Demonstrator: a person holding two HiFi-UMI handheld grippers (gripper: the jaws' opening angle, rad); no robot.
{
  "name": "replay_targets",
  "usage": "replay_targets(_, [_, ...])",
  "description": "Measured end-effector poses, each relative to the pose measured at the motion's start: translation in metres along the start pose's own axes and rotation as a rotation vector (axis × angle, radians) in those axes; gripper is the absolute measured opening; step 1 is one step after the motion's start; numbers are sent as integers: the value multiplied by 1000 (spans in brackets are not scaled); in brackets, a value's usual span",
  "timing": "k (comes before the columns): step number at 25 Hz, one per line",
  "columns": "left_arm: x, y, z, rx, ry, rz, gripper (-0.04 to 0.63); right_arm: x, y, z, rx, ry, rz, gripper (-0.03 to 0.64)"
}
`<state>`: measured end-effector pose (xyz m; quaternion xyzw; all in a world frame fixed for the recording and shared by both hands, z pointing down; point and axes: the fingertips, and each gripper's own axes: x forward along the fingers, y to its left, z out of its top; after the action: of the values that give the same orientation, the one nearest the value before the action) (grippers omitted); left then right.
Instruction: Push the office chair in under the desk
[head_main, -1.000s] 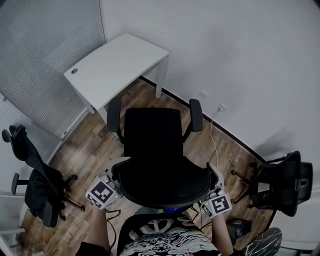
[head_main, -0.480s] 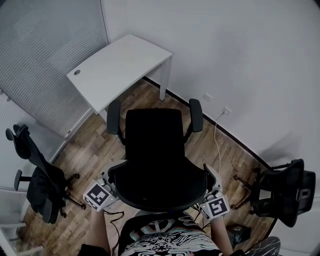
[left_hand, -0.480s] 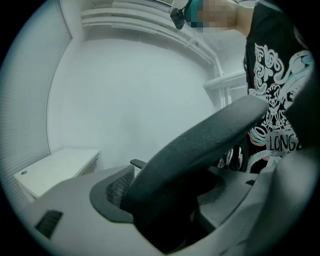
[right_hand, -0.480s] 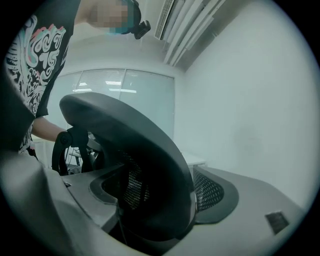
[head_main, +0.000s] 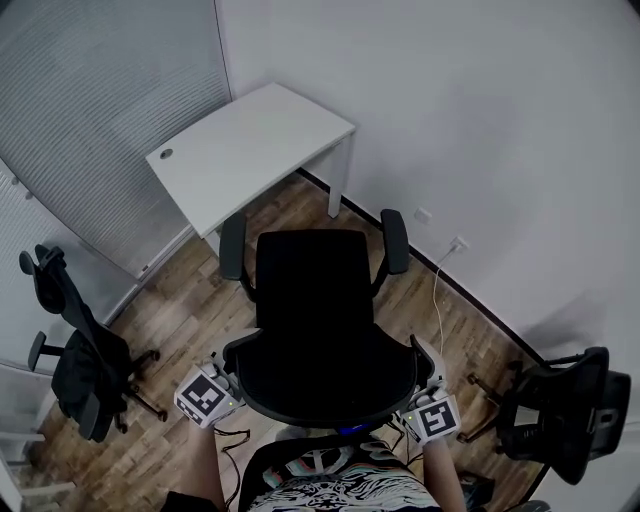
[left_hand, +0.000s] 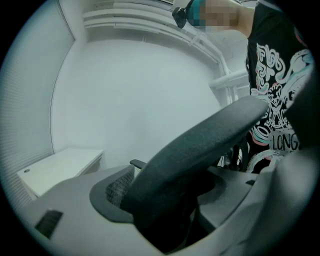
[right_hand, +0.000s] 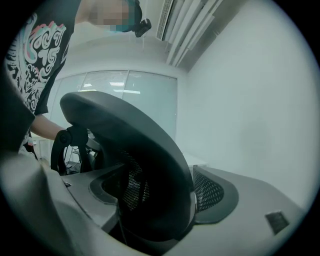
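Note:
A black office chair (head_main: 312, 290) stands on the wooden floor, its seat facing the white desk (head_main: 250, 150) in the corner. The seat front is just short of the desk's edge. My left gripper (head_main: 222, 388) clamps the left rim of the backrest (head_main: 325, 385), and my right gripper (head_main: 425, 398) clamps the right rim. In the left gripper view the curved backrest rim (left_hand: 200, 145) fills the gap of the left gripper (left_hand: 170, 197), against the mesh pad (left_hand: 116, 190). In the right gripper view the backrest rim (right_hand: 145, 145) sits likewise in the right gripper (right_hand: 155, 197).
A second black chair (head_main: 75, 350) stands at the left by the blinds-covered glass partition (head_main: 90, 120). A third chair (head_main: 560, 410) stands at the right. A white cable (head_main: 438, 295) runs over the floor from a wall socket (head_main: 458, 243).
The chair has rolled a short way toward the desk, with both grippers still on its backrest. The head view has followed forward.

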<state>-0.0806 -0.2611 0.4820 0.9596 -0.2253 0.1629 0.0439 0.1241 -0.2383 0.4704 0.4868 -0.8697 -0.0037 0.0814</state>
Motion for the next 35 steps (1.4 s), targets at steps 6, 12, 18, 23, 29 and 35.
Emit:
replay_targets(6, [18,0,6,-16,-2,40,342,6,-24,0,-11,-7,40,403])
replay_targets(12, [39,-2,12,-22,0,74,342,10,-51,-1,-24,-12,81,402])
replay_targets(18, [57,0,19,-40,-3,107,342,16,-74,-1,-31,-13,114,400])
replay_targets(23, [70,2,24,-57,-7,133,342,23,-91,-1,-45,-24,141,400])
replay_targets(29, [84,5,29,-74,-8,165,342,31,-109,1,-41,-21,172,400])
replay_targets(35, [103,5,35,-91,-4,193,342,36,-131,0,-49,-22,201,400])
